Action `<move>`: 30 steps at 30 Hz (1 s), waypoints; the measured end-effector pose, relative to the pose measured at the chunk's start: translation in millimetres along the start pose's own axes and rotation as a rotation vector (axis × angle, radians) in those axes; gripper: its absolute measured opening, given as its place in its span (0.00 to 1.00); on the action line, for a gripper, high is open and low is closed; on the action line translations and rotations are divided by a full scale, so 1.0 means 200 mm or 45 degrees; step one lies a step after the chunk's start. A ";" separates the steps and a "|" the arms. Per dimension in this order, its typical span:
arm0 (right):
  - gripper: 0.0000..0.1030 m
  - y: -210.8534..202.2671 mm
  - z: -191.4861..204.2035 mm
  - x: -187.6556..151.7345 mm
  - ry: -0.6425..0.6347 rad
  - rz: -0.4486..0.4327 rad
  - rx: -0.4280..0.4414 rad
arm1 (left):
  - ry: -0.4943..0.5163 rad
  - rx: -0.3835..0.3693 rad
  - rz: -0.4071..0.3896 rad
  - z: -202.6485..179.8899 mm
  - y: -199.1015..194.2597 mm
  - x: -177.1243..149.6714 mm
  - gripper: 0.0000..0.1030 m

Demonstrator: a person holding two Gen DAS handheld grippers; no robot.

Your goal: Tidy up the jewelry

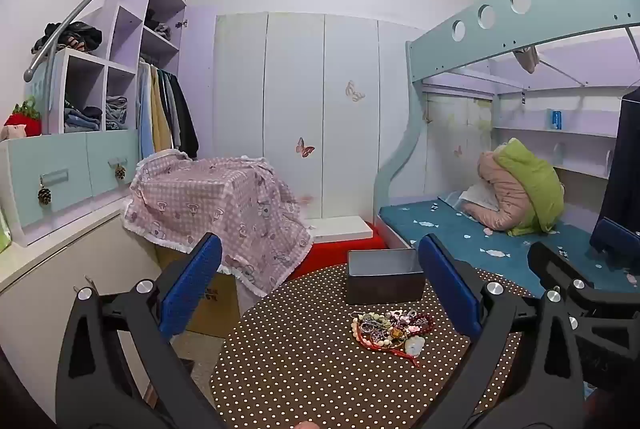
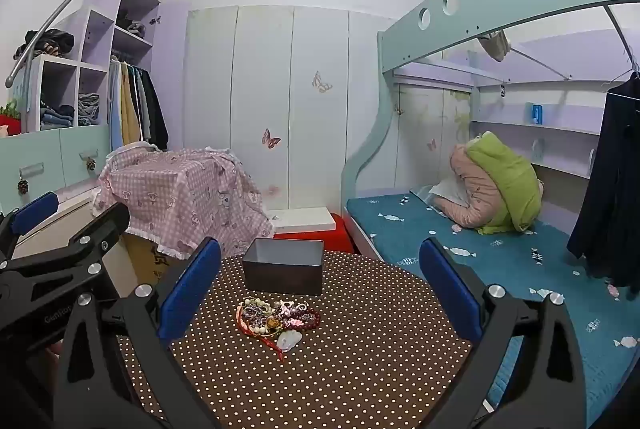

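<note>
A tangled pile of bead bracelets and necklaces [image 1: 390,327] lies on the brown polka-dot round table [image 1: 288,369]; it also shows in the right wrist view [image 2: 276,317]. A white pendant on a red cord [image 2: 289,340] lies at its near edge. Behind it stands an empty grey metal box [image 1: 385,275], also in the right wrist view [image 2: 285,265]. My left gripper [image 1: 320,289] is open and empty, above the near side of the table. My right gripper [image 2: 320,289] is open and empty, beside it to the right.
A box draped in pink checked cloth [image 1: 216,205] stands left behind the table, with a cardboard box below. A bunk bed with a blue mattress [image 2: 480,257] runs along the right. White wardrobe doors [image 1: 296,101] stand behind. A red stool [image 2: 336,233] sits by the wardrobe.
</note>
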State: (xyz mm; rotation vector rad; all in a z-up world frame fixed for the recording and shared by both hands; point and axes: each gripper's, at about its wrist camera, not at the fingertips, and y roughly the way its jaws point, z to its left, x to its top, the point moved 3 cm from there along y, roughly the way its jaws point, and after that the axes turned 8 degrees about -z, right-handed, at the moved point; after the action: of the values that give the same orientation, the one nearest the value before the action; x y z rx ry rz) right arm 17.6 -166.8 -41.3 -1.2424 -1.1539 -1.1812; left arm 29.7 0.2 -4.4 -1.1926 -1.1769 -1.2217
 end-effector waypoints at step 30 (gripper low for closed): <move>0.93 -0.01 0.01 0.00 0.004 0.002 0.002 | -0.002 -0.004 -0.009 0.00 -0.01 0.01 0.95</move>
State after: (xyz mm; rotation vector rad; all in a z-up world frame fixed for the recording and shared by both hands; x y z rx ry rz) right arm 14.8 -164.2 -41.2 -1.2400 -1.1511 -1.1804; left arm 27.0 -0.7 -2.3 -1.1935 -1.1815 -1.2283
